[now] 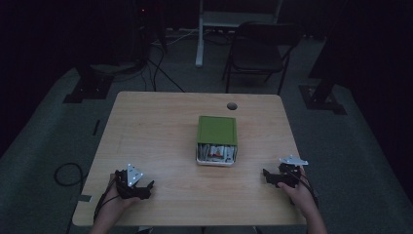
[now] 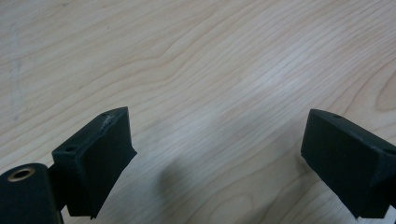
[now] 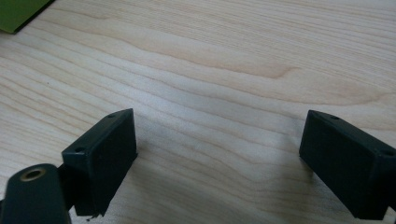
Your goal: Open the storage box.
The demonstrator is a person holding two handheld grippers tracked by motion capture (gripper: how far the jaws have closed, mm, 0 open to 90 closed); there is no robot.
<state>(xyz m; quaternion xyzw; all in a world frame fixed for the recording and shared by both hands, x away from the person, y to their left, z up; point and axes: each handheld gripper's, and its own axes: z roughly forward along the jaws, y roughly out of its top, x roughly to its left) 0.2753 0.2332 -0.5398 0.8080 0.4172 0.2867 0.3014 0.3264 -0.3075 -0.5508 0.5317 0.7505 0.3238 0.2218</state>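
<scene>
- Your left gripper (image 2: 217, 154) rests near the table's front left edge with its jaws spread wide and nothing between them, bare wood beneath.
- Your right gripper (image 3: 219, 158) sits near the front right edge, jaws likewise spread and empty; a corner of green (image 3: 18, 14) shows at the top left of its own view.
- Between the two and farther back stands the green box (image 1: 217, 130) at the middle of the wooden table (image 1: 156, 126), well apart from both grippers. Its near side is open and shows a white tray (image 1: 215, 158) with small items inside, too dim to name.
- The likely step is the reach to that box. Bring one gripper in from each side, keep the jaws wide until they straddle the walls, and approach low and level.
- Steady the green shell with one gripper before the other touches the tray, or the whole box may slide across the smooth wood.
</scene>
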